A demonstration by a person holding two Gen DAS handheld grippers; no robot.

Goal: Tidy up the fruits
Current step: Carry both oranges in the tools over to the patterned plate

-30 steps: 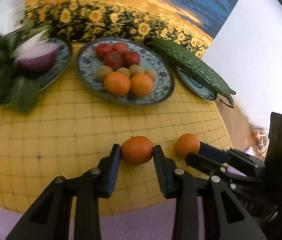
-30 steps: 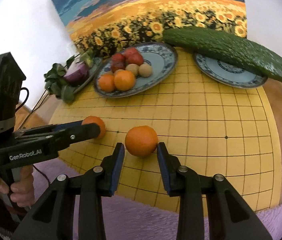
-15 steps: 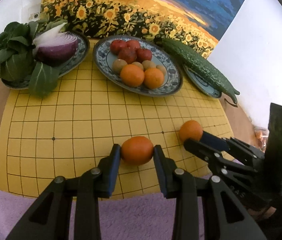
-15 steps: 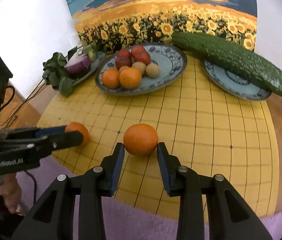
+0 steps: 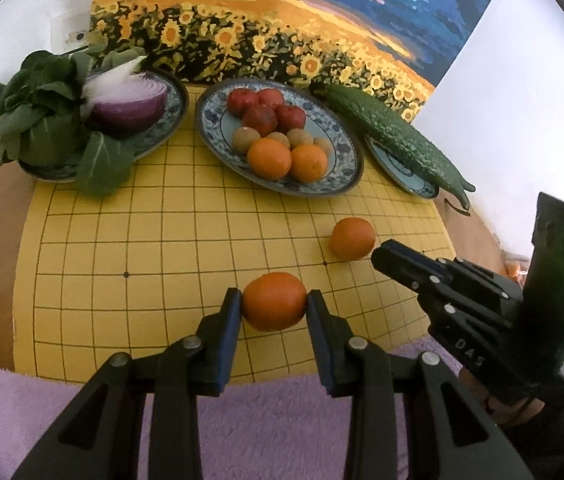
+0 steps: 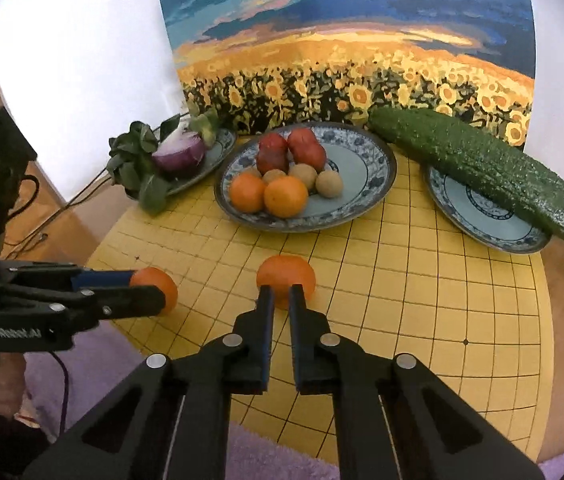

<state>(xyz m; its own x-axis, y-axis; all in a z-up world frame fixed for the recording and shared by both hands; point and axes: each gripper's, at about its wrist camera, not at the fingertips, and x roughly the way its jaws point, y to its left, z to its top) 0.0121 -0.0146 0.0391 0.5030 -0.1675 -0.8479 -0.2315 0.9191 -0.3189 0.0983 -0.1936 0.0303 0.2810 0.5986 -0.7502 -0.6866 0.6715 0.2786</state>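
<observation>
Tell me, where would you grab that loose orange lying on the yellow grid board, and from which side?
Take the loose orange across its widest middle, left and right, coming in low from the near edge of the board. It is round and sits alone with room on both sides. The right tool, right before it, has its jaws nearly together and must open first.

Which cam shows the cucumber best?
Right wrist: the cucumber lies large and close across its plate, almost whole, its tip running to the frame edge. Left wrist shows it smaller, off to the right, whole but foreshortened.
</observation>
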